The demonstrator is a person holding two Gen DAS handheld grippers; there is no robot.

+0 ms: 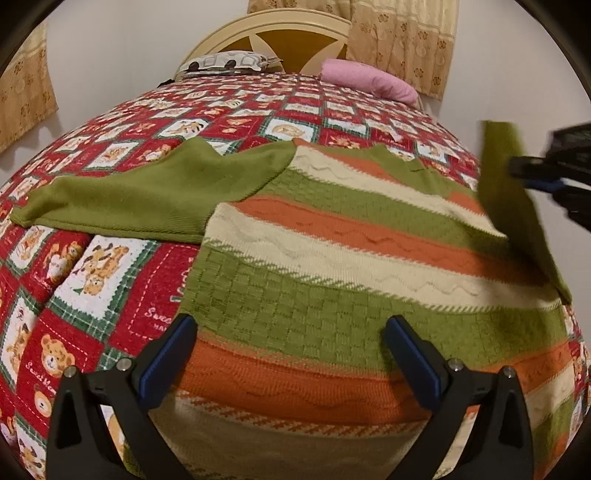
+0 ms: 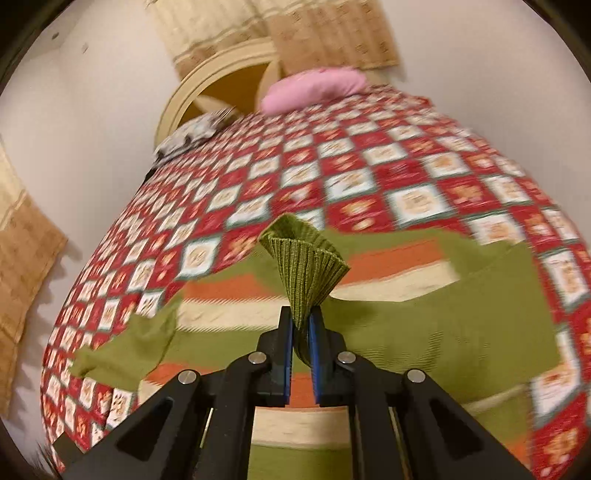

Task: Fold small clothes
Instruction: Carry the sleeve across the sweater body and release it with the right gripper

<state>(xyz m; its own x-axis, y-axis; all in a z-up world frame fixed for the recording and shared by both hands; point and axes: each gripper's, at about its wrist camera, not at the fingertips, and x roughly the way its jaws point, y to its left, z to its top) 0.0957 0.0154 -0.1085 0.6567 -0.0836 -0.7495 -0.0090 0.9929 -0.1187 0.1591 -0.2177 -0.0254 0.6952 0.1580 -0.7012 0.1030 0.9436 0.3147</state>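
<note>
A small knitted sweater (image 1: 332,266) with green, orange and cream stripes lies flat on the bed. Its left green sleeve (image 1: 140,195) is spread out to the side. My left gripper (image 1: 291,325) hovers open over the sweater's lower part, nothing between its fingers. My right gripper (image 2: 301,317) is shut on the ribbed cuff (image 2: 306,262) of the right green sleeve (image 2: 461,314), lifted above the sweater's body. In the left wrist view that raised sleeve (image 1: 513,199) hangs at the right edge from the blurred right gripper (image 1: 517,166).
The bed carries a red patchwork quilt (image 1: 122,273) with bear squares. A pink pillow (image 1: 369,79) and a patterned grey pillow (image 1: 229,61) lie by the cream headboard (image 1: 273,26). Beige curtains (image 1: 402,40) hang behind, white walls on both sides.
</note>
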